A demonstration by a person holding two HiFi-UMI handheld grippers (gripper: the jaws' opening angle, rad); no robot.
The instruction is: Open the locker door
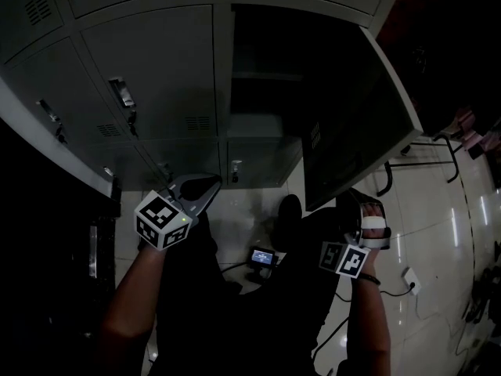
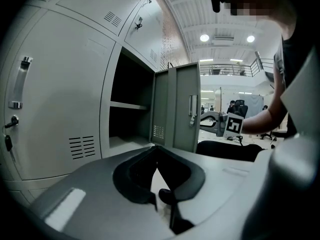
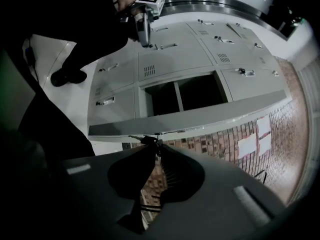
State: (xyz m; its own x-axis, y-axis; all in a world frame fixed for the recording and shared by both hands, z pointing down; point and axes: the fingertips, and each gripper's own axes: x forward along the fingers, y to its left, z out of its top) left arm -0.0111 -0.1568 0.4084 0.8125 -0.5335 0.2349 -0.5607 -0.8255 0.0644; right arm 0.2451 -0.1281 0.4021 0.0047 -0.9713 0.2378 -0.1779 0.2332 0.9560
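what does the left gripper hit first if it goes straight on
Likely the hinge-side edge of the open locker door; depth is unclear, so the left gripper might enter the compartment beside it.

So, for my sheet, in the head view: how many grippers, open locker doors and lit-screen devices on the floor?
grippers: 2, the left gripper and the right gripper
open locker door: 1
lit-screen device on the floor: 1
total: 4
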